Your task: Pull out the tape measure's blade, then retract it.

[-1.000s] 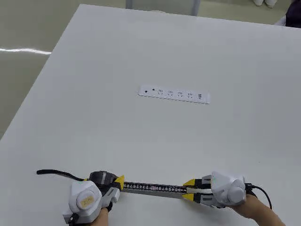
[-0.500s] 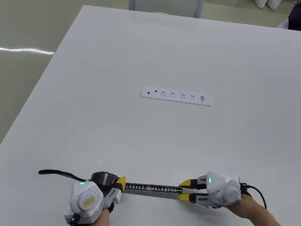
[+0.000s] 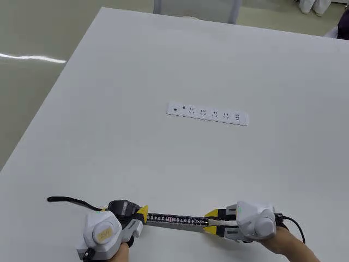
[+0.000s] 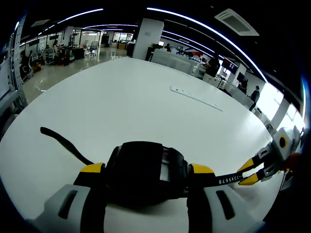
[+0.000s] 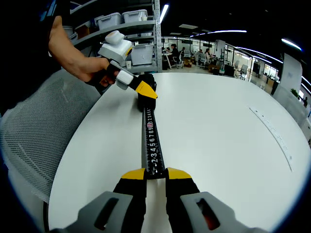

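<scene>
Your left gripper [image 4: 146,170] is clamped on the black tape measure case [image 3: 122,208], one yellow-tipped jaw on each side of it. Your right gripper [image 5: 156,174] is pinched on the free end of the blade [image 3: 177,220], and the tip itself is hidden between the jaws.

The blade is drawn out and runs straight between the two grippers, just over the white surface [image 3: 163,65]. It is black with white print. In the right gripper view you can read 2 to 9 running away from the jaws, followed by a red mark. The figures past that are too small to make out.

The whole tape measure sits well on your side of the white power strip [image 3: 207,114] and roughly parallel to it. The case is off to the strip's near left and the blade's end is below its right half. A black wrist strap [image 3: 68,201] trails from the case across the surface, away from the strip.

A round tan label sits on the back of the left gripper, but its writing is too small to read.

In the right gripper view, lidded storage bins [image 5: 130,18] stand on a shelf rack [image 5: 156,29] beyond the surface. You cannot see what is inside them.
</scene>
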Action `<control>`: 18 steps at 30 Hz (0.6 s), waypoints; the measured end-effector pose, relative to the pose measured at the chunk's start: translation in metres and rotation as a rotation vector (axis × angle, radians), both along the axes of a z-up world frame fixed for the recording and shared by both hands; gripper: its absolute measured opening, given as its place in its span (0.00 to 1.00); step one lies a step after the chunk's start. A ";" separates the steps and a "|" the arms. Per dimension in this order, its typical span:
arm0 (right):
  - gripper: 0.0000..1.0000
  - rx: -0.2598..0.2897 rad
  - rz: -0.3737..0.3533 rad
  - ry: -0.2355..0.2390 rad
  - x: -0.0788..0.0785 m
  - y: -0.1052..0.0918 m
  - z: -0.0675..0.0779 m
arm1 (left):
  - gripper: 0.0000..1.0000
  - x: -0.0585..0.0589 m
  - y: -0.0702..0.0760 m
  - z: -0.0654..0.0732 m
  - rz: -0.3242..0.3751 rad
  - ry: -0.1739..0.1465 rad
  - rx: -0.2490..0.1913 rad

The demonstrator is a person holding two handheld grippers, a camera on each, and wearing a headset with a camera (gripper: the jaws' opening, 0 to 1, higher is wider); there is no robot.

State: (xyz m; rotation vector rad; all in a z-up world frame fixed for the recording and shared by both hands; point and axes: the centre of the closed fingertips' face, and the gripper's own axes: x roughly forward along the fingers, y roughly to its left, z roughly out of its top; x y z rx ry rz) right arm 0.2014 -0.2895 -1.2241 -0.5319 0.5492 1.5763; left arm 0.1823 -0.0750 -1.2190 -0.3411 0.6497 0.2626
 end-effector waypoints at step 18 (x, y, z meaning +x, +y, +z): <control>0.13 0.014 0.009 0.004 0.000 0.012 0.000 | 0.65 0.000 0.001 0.000 0.006 0.004 -0.015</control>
